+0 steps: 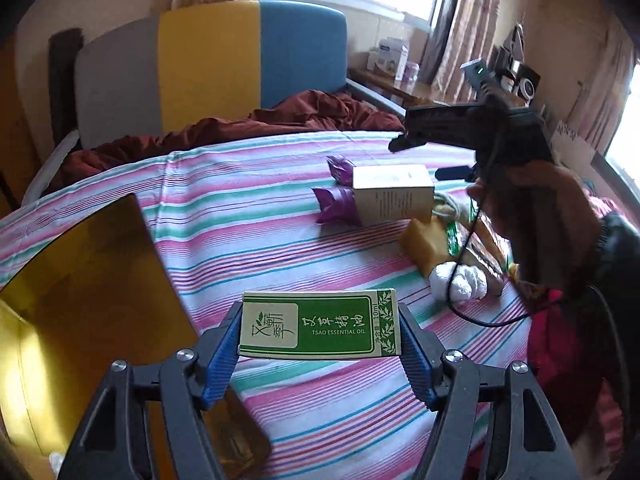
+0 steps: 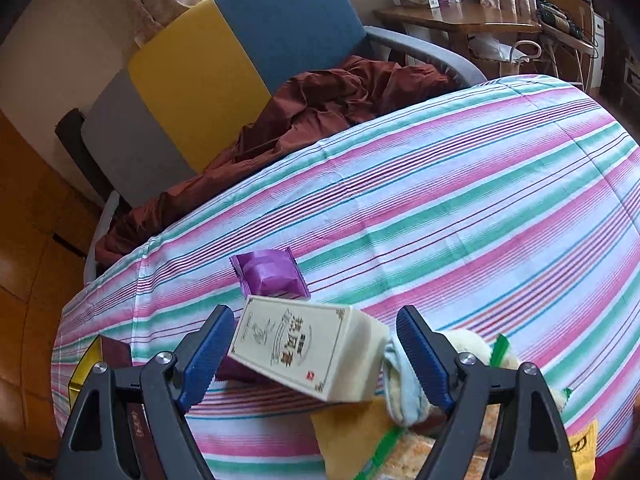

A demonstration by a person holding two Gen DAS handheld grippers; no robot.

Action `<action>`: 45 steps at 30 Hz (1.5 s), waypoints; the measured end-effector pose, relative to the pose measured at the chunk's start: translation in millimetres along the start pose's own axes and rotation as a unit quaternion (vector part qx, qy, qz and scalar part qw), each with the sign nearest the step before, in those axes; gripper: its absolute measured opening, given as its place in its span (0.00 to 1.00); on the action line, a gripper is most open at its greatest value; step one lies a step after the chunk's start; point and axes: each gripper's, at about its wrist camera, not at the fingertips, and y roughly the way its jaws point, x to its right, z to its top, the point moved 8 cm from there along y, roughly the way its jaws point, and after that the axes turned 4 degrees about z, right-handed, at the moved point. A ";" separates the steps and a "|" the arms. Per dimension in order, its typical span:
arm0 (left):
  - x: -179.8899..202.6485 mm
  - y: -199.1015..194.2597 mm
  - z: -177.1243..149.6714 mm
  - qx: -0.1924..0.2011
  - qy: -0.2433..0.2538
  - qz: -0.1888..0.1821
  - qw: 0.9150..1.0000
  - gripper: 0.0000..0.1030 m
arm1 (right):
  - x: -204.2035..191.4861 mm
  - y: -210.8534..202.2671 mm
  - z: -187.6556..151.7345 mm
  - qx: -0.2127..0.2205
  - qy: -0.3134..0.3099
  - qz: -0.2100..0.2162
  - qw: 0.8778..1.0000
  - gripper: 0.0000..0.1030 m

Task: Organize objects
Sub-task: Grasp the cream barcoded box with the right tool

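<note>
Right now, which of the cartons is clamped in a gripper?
The green Tsao essential oil carton, pinched in the left gripper. The cream carton lies loose between the open right gripper's fingers.

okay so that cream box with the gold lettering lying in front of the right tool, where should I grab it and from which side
Grip the cream box across its two long side faces near the middle, coming down from above. It lies tilted with its printed face up, and the open right tool already straddles it. The long sides are flat and parallel. A purple packet sits just beyond, so stay off that far end.
</note>
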 end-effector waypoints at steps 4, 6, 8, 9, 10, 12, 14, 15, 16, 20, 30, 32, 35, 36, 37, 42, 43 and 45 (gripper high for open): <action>-22.4 -11.6 -5.5 0.005 -0.027 0.003 1.000 0.70 | -13.1 18.3 -7.5 -0.033 -0.012 0.013 0.999 0.83; -30.6 -14.1 -10.4 0.004 -0.040 0.002 0.999 0.70 | -28.1 14.3 -18.1 -0.037 -0.032 0.030 0.998 0.83; -38.5 -14.8 -14.3 0.003 -0.052 0.005 0.999 0.70 | -48.1 5.7 -32.5 -0.051 -0.051 0.057 0.996 0.82; -41.6 -14.8 -16.1 0.002 -0.057 0.004 0.998 0.70 | -56.9 3.7 -42.9 -0.069 -0.053 0.072 0.994 0.82; -44.1 -15.2 -17.9 0.002 -0.062 0.003 0.998 0.70 | -66.0 1.9 -53.8 -0.086 -0.058 0.088 0.991 0.82; -48.7 -17.2 -20.8 0.004 -0.070 0.004 0.998 0.70 | -82.7 0.0 -77.7 -0.114 -0.087 0.101 0.985 0.82; -52.1 -20.8 -23.1 0.008 -0.074 0.005 0.997 0.70 | -93.9 2.6 -102.3 -0.147 -0.106 0.110 0.977 0.82; -54.4 -23.1 -24.8 0.010 -0.076 0.006 0.997 0.70 | -96.1 3.9 -114.1 -0.160 -0.112 0.112 0.974 0.82; -56.9 -25.8 -26.5 0.012 -0.078 0.007 0.997 0.70 | -97.1 4.7 -123.7 -0.166 -0.122 0.108 0.973 0.82; -69.1 -36.1 -34.8 0.019 -0.091 0.014 0.996 0.70 | -90.5 0.5 -139.7 -0.153 -0.130 0.094 0.975 0.82; -98.8 -65.2 -53.2 0.044 -0.127 0.027 0.991 0.71 | -76.7 -37.1 -151.6 -0.075 0.011 0.111 0.991 0.88; -101.4 -69.4 -57.1 0.046 -0.132 0.029 0.990 0.71 | -84.4 -34.0 -156.5 -0.074 0.038 0.123 0.989 0.88; -106.7 -76.7 -62.1 0.050 -0.135 0.033 0.989 0.71 | -91.8 -18.8 -155.8 -0.069 0.071 0.115 0.988 0.88; -109.5 -79.3 -63.9 0.052 -0.137 0.035 0.989 0.71 | -93.7 -12.3 -153.2 -0.067 0.080 0.112 0.988 0.88; -111.7 -81.8 -65.2 0.053 -0.140 0.037 0.988 0.71 | -93.6 -5.8 -149.7 -0.064 0.085 0.100 0.989 0.88; -124.7 -91.0 -73.2 0.060 -0.149 0.052 0.986 0.71 | -92.0 30.2 -145.1 -0.098 0.015 0.031 0.995 0.83; -126.7 -91.8 -73.5 0.060 -0.151 0.054 0.985 0.71 | -92.3 31.8 -143.4 -0.100 -0.012 0.020 0.995 0.79; -127.9 -93.5 -73.2 0.063 -0.153 0.056 0.985 0.71 | -90.4 29.8 -138.8 -0.097 -0.090 -0.038 0.990 0.50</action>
